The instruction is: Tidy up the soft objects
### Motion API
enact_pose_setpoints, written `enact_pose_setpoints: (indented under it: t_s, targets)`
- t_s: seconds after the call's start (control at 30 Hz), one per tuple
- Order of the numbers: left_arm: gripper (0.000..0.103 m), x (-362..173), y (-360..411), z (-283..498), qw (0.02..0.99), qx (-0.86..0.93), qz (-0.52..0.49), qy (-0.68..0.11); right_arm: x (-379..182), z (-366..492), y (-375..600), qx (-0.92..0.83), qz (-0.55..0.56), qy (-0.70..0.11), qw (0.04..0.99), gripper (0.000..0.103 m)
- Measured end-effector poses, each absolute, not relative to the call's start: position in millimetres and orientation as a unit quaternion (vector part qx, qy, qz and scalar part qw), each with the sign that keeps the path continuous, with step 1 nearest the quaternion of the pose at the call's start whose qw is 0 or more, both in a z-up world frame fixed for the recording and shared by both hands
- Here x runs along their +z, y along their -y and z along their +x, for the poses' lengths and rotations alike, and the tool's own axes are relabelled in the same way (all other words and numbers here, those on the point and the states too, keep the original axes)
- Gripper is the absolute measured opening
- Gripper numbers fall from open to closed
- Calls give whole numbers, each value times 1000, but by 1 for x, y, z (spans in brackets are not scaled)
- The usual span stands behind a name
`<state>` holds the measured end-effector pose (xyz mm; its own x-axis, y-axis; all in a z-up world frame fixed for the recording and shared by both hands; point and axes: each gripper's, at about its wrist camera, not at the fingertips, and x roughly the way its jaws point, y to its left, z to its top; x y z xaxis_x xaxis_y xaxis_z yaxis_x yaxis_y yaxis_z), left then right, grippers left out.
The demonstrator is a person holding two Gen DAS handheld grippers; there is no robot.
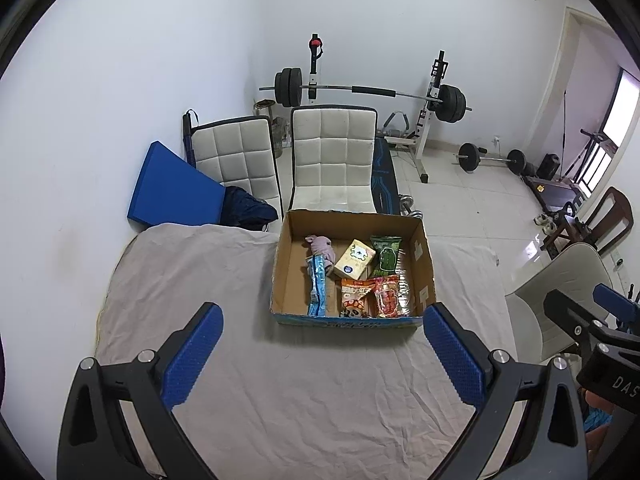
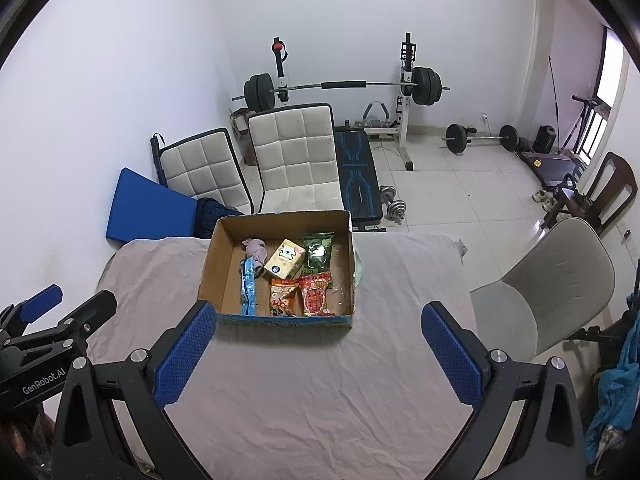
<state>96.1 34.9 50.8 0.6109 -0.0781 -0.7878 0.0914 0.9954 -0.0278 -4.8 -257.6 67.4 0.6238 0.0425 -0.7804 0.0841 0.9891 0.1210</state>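
Observation:
An open cardboard box (image 1: 286, 256) (image 2: 212, 264) stands on the grey cloth-covered table. Inside lie a pink cloth (image 1: 322, 249) (image 2: 256, 249), a long blue packet (image 1: 318, 286) (image 2: 248, 286), a yellow tissue pack (image 1: 355, 260) (image 2: 285, 261), a green snack bag (image 1: 385, 258) (image 2: 317, 251), an orange snack bag (image 1: 354, 296) (image 2: 283, 294) and a red snack bag (image 1: 387, 296) (image 2: 316, 295). My left gripper (image 1: 322, 354) is open and empty, near side of the box. My right gripper (image 2: 318, 352) is open and empty, also before the box. Each gripper shows at the edge of the other's view.
Two white padded chairs (image 1: 334, 152) (image 2: 296, 156) stand behind the table, with a blue mat (image 1: 168, 190) against the wall. A barbell rack (image 1: 360, 92), weight bench and dumbbells fill the back. A beige chair (image 2: 548, 280) stands at the table's right.

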Motion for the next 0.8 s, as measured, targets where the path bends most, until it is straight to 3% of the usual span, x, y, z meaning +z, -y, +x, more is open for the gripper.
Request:
enact_pose_setpoints:
  t_s: [0.8]
  targets:
    - [103,53,-33,96,897,-47,8,-440,64,-11,258,-24,67,-432,899,103]
